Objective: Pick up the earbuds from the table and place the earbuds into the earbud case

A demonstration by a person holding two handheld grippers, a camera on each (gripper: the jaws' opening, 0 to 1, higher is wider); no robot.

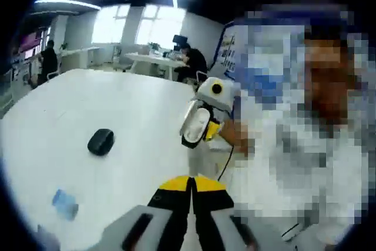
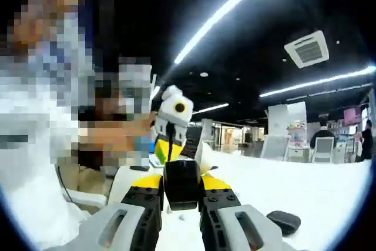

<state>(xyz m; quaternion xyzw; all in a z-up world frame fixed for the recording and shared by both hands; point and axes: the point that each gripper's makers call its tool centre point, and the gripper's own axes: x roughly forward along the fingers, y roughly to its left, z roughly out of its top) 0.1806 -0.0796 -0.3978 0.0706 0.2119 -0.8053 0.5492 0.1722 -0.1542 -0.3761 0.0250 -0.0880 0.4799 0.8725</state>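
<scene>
Right tongs [image 2: 182, 195] clamp a dark earbud case [image 2: 181, 183] above the white tabletop [image 2: 317, 189]; left tongs [image 1: 190, 189] stand closed together, empty; beyond them, a dark oval object [image 1: 100, 141] lies on the tabletop

A large white table [image 1: 117, 110] carries a dark oval pebble-shaped object [image 1: 100, 141] lying flat toward its near left part. Nearer still, close to the left edge, lies a small blue item [image 1: 64, 203], too blurred to identify.
</scene>
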